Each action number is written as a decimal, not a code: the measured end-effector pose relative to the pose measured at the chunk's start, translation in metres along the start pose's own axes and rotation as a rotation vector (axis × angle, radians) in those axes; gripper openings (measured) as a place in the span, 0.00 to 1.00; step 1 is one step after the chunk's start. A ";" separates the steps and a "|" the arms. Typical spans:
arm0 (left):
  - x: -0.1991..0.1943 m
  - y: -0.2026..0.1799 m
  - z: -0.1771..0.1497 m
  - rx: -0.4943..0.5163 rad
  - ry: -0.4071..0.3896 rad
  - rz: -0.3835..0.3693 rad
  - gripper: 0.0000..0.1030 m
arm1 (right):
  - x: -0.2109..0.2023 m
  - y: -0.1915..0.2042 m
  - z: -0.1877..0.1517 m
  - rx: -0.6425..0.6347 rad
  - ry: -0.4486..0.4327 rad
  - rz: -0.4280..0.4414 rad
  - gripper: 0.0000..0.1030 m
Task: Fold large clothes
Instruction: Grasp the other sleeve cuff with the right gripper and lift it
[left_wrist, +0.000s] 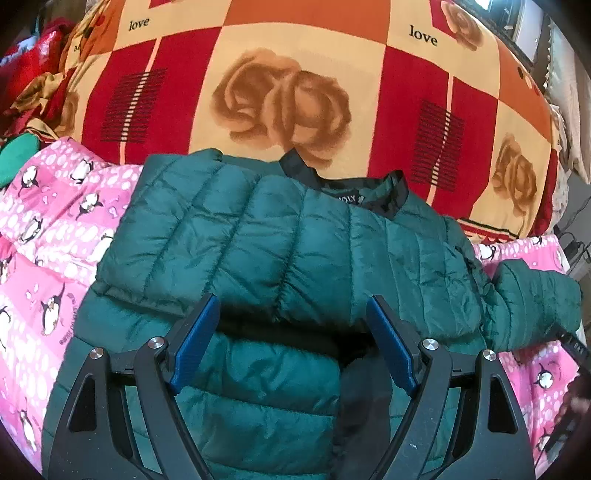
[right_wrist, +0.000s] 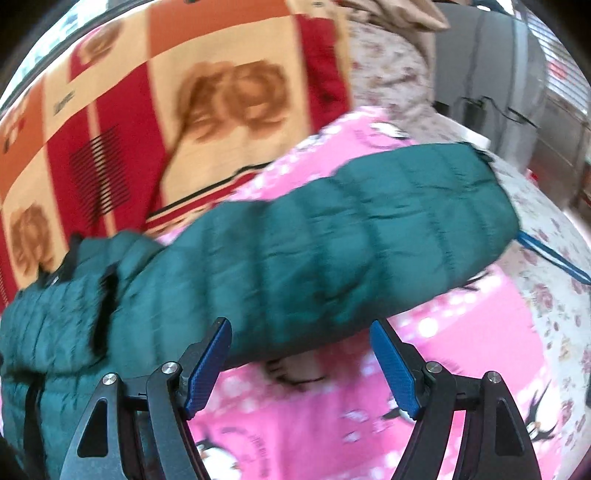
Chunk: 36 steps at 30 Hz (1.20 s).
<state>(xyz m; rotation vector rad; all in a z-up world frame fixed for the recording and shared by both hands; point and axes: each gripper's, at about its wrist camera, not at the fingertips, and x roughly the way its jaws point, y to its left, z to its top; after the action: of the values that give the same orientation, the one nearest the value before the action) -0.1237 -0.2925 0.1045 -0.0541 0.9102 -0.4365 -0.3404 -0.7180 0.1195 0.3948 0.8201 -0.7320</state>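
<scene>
A dark green quilted puffer jacket (left_wrist: 258, 240) is laid across a pink penguin-print blanket (left_wrist: 48, 236) on a bed, collar (left_wrist: 354, 188) with black lining turned toward a red, orange and cream rose-pattern blanket (left_wrist: 280, 96) printed with "love". One sleeve (left_wrist: 177, 218) is seen folded across the chest in the left wrist view; the other sleeve (right_wrist: 351, 229) is stretched out sideways over the pink blanket, its cuff reaching a pale floral sheet (right_wrist: 554, 295) in the right wrist view. The left gripper (left_wrist: 291, 314) is held over the jacket's lower body, its blue-padded fingers (left_wrist: 195, 339) spread wide with nothing between them; contact with the fabric cannot be told. The right gripper (right_wrist: 299, 339) is held just below the outstretched sleeve, fingers (right_wrist: 395, 369) spread apart and nothing pinched; the left pad is seen at the sleeve's lower edge, touching or not cannot be told. The right wrist view is motion-blurred. A black zipper placket (left_wrist: 362, 406) is seen running down the jacket front between the left fingers. Red and green cloth (left_wrist: 22, 110) is piled at the far left of the bed. A blue cord (right_wrist: 554, 258) is lying on the floral sheet just beyond the cuff.
</scene>
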 end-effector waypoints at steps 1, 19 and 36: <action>0.000 0.000 -0.001 0.001 0.002 -0.002 0.80 | 0.001 -0.009 0.003 0.020 -0.005 -0.010 0.73; 0.003 -0.009 -0.008 0.028 0.022 -0.021 0.80 | 0.038 -0.119 0.041 0.408 -0.026 -0.066 0.73; -0.018 -0.015 -0.005 0.068 -0.006 0.002 0.80 | -0.019 -0.085 0.042 0.221 -0.198 0.043 0.16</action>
<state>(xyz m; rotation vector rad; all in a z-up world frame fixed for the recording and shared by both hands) -0.1429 -0.2988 0.1183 0.0078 0.8886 -0.4651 -0.3883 -0.7926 0.1575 0.5271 0.5444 -0.8102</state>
